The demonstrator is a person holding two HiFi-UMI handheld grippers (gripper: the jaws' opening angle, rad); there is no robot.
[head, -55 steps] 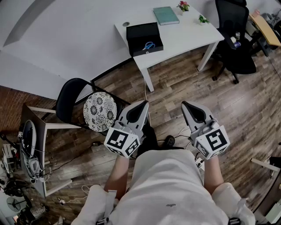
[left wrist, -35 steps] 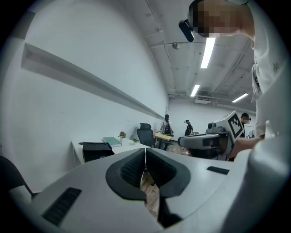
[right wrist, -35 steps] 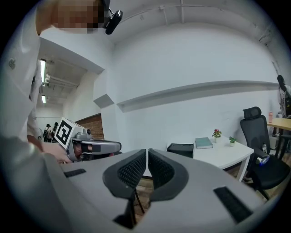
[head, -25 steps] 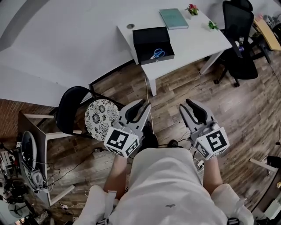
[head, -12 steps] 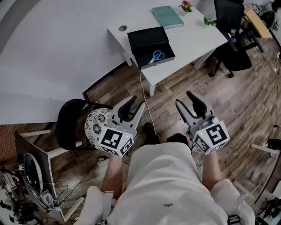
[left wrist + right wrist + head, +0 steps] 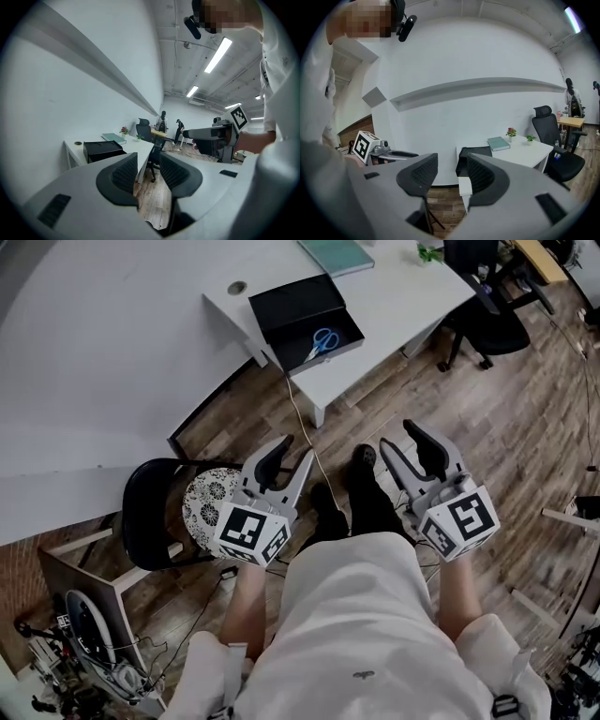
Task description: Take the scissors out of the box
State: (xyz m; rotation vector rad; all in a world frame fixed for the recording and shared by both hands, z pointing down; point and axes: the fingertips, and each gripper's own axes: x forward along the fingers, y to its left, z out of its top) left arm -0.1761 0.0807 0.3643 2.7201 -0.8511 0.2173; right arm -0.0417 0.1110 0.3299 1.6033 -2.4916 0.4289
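Blue-handled scissors (image 6: 321,339) lie inside an open black box (image 6: 281,302) on a white desk (image 6: 394,298), far ahead of both grippers. My left gripper (image 6: 292,454) hangs over the wooden floor with nothing between its jaws, which are opening. My right gripper (image 6: 398,437) is beside it, open and empty. In the left gripper view the box (image 6: 102,150) sits on the desk beyond the left gripper (image 6: 149,163). The right gripper view shows the box (image 6: 464,157) between the jaws of the right gripper (image 6: 452,165), still at a distance.
A black chair with a patterned cushion (image 6: 204,501) stands just left of the left gripper. A green book (image 6: 337,251) lies on the desk behind the box. A black office chair (image 6: 487,310) stands at the desk's right. A cable (image 6: 302,432) trails across the floor.
Both grippers' jaws have spread wider. The person has stepped toward the desk, and the patterned chair is now close beside the left gripper.
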